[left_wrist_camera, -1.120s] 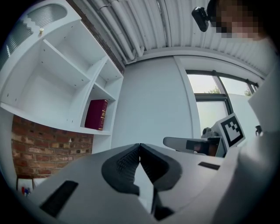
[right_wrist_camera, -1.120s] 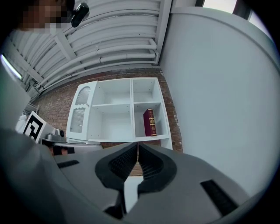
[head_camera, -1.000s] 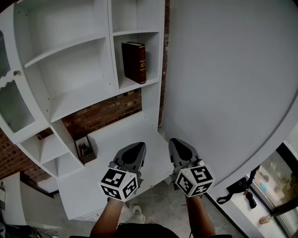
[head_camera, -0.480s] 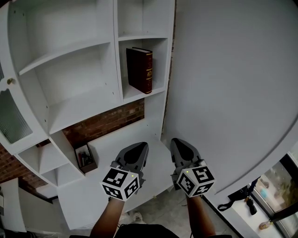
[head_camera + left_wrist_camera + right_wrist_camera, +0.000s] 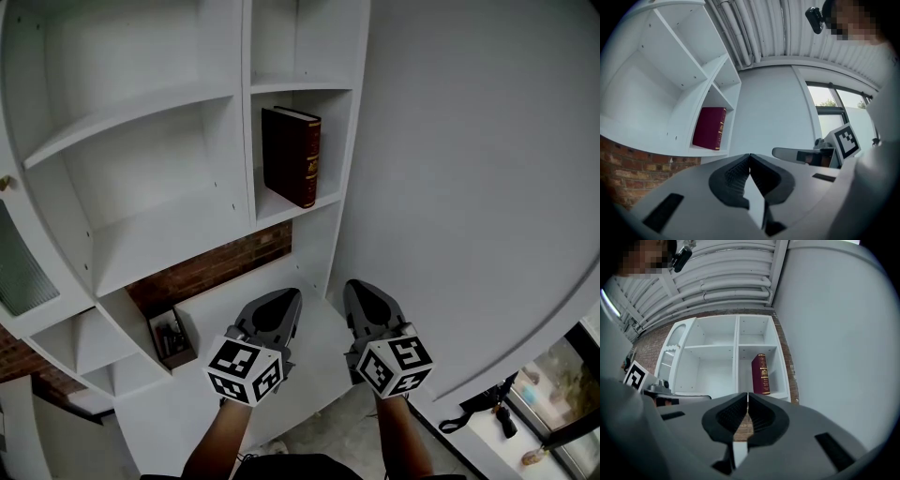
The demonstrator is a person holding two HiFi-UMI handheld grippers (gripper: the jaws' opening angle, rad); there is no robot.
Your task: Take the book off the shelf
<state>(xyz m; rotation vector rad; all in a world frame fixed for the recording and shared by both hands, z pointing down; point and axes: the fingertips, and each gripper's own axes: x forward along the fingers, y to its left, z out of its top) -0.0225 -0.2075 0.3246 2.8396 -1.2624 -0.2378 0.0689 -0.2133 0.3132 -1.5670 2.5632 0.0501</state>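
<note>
A dark red book (image 5: 292,155) with gold spine lettering stands upright in the narrow right compartment of a white shelf unit (image 5: 159,225). It also shows in the left gripper view as the book (image 5: 709,128) and in the right gripper view as the book (image 5: 761,373). My left gripper (image 5: 286,298) and right gripper (image 5: 361,289) hang side by side well below and in front of the book, over the white desk. Both are shut with nothing between the jaws. In their own views, the left gripper (image 5: 749,157) and right gripper (image 5: 747,395) have tips touching.
A white desk surface (image 5: 216,394) sits below the shelves, backed by a brick wall (image 5: 211,267). A small dark pen holder (image 5: 172,337) stands at the desk's left. A plain white wall (image 5: 469,169) rises just right of the shelf unit. The wide left compartments are bare.
The view has shifted closer to the shelf: the book now appears lower and further right in the head view. Both grippers keep the same pose and stay shut.
</note>
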